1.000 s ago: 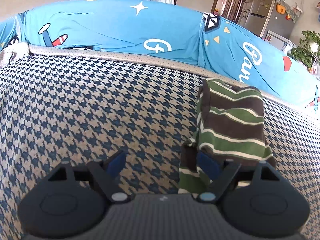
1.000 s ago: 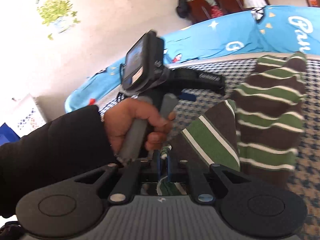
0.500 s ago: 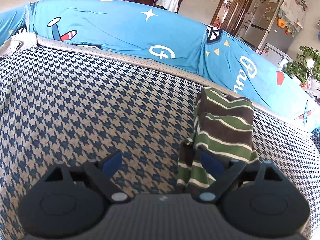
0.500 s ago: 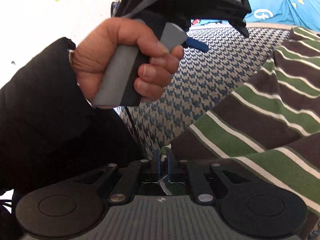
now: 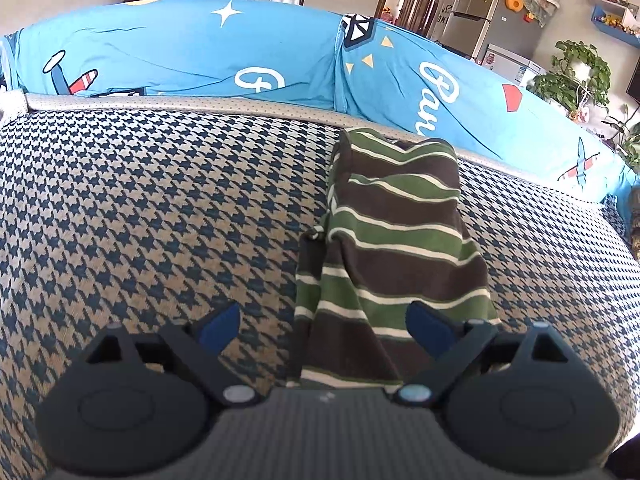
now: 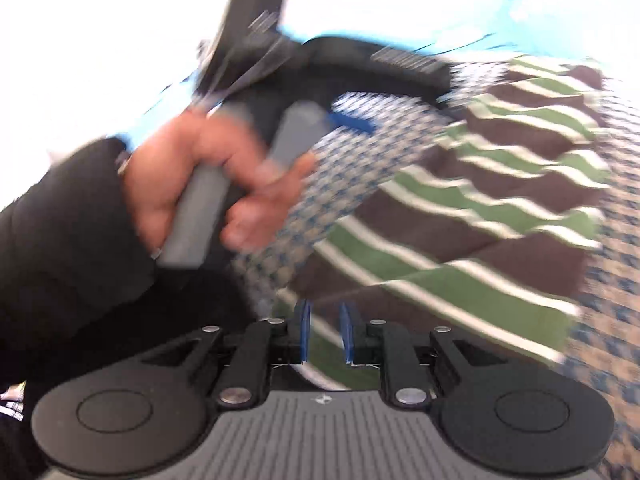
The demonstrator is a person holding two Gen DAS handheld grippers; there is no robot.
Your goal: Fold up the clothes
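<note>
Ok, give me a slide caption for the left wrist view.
Left gripper opening wide over the striped shirt folded on the checked couch.

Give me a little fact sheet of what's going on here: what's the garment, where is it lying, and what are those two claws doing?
garment: green, brown and white striped knit garment, folded narrow
surface: blue and tan houndstooth cushion
backdrop: bright blue printed cover behind the cushion
left claw: jaws opening wide, straddling the garment's near end, pads clear of it
right claw: jaws opening, narrow gap, striped cloth beneath
person: hand in black sleeve gripping the left tool
view quality: right view blurred
</note>
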